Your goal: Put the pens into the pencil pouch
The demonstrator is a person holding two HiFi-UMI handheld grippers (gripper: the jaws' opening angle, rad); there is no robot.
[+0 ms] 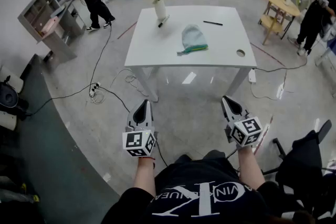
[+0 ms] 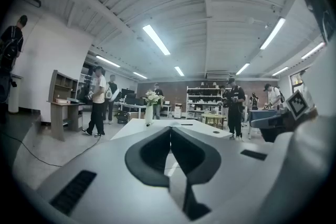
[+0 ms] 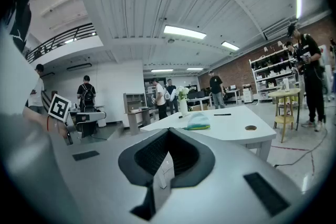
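A white table (image 1: 157, 50) stands ahead of me. On it lies a pale teal pencil pouch (image 1: 193, 39), also in the right gripper view (image 3: 198, 122). One black pen (image 1: 164, 21) lies beside a vase of flowers (image 1: 159, 0); another pen (image 1: 212, 23) lies at the far right of the tabletop. My left gripper (image 1: 144, 103) and right gripper (image 1: 226, 98) hover over the floor, well short of the table's near edge. Both are shut and hold nothing. In the left gripper view the shut jaws (image 2: 170, 128) point level at the table; the right gripper's (image 3: 169, 131) point slightly down.
Cables (image 1: 100, 93) trail over the floor left of the table. A round hole (image 1: 240, 53) sits in the table's near right corner. A round wooden side table (image 1: 281, 0) stands at the right, a desk (image 1: 50, 23) at the left, a black chair (image 1: 307, 160) by my right. Several people stand around.
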